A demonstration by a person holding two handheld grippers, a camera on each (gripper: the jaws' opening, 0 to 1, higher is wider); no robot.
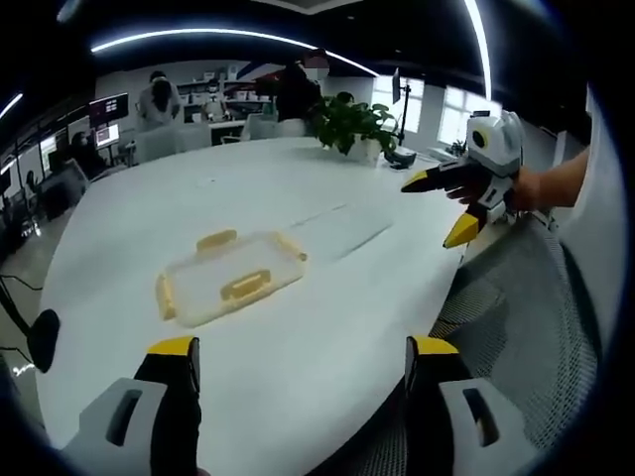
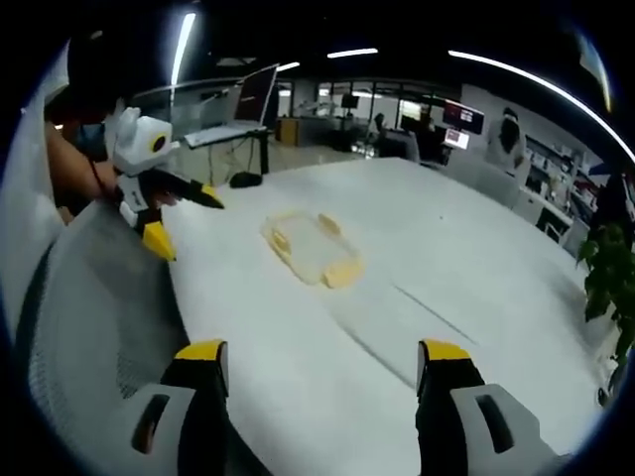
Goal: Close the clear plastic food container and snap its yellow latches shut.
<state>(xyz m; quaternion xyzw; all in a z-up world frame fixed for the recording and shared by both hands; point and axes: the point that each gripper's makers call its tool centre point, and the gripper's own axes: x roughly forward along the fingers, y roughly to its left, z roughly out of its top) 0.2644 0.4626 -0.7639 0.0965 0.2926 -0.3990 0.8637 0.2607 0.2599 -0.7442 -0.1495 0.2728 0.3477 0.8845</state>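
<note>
The clear plastic container (image 1: 230, 278) lies flat on the white table (image 1: 298, 377), with yellow latches (image 1: 216, 240) around its rim; I cannot tell whether they are snapped down. My left gripper (image 1: 303, 352) is open, a good way short of the container, with nothing between its jaws. My right gripper (image 1: 442, 206) is held open in the air off the table's right side, also holding nothing. In the right gripper view the container (image 2: 311, 248) sits mid-table beyond my open right gripper (image 2: 323, 355), and the left gripper (image 2: 185, 220) hovers open at the left.
A grey mesh chair back (image 1: 516, 327) stands against the near table edge (image 2: 89, 317). A potted plant (image 1: 347, 124) sits at the table's far end. Desks, monitors (image 2: 253, 94) and people fill the room behind.
</note>
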